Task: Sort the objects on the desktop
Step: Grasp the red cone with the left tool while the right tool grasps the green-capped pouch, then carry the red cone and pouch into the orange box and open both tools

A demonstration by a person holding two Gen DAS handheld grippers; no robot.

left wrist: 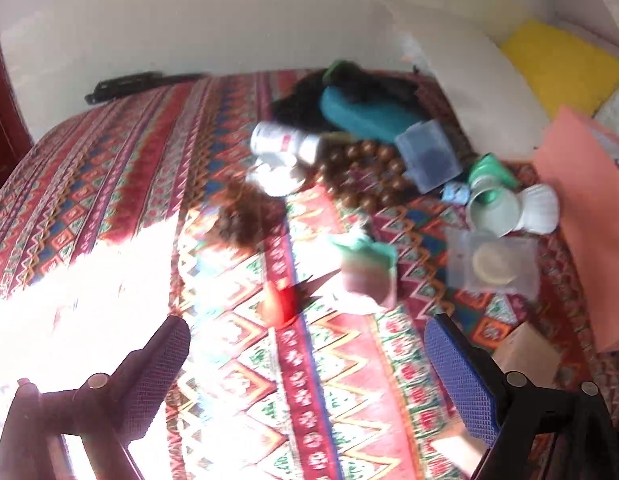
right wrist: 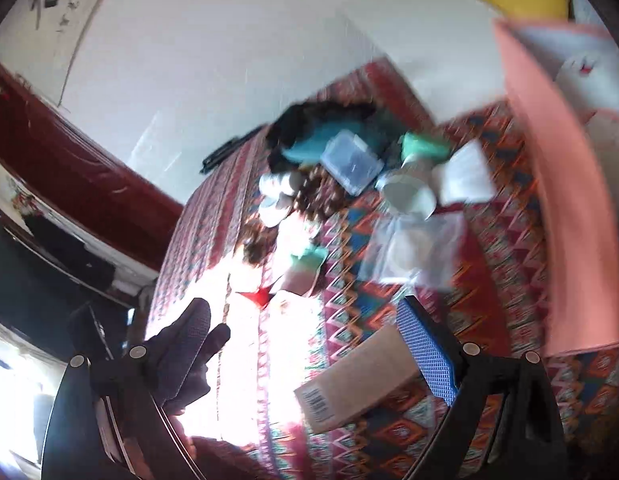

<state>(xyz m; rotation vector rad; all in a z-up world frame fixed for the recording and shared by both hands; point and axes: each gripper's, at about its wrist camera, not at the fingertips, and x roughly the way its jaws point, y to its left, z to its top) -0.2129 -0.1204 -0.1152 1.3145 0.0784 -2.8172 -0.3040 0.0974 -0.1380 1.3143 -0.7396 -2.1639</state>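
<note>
jaws of the left gripper [left wrist: 305, 364] stand wide apart, nothing between them, above the patterned cloth [left wrist: 149, 160]. jaws of the right gripper [right wrist: 309, 352] likewise spread, empty; a brown cardboard box [right wrist: 357, 380] with a barcode lies on the cloth between its fingers, not touched as far as the view shows.

both views motion-blurred. bench covered by the cloth, strong sun patch at its near left. pink sheet [left wrist: 589, 216] at the right edge, white pillow [left wrist: 469, 80] and yellow pad [left wrist: 561, 64] behind. clutter grouped at the far middle: black fabric [left wrist: 309, 96] with a teal case [left wrist: 361, 116] on it, clear lidded box [left wrist: 427, 156] just beside, wooden bead string [left wrist: 361, 176], white bottle [left wrist: 285, 142] lying on its side, pale cup [left wrist: 493, 210] tipped over, clear bag [left wrist: 493, 260] holding a round item. nearer: a small green-topped item [left wrist: 365, 268], a red piece [left wrist: 281, 300] in the glare.
</note>
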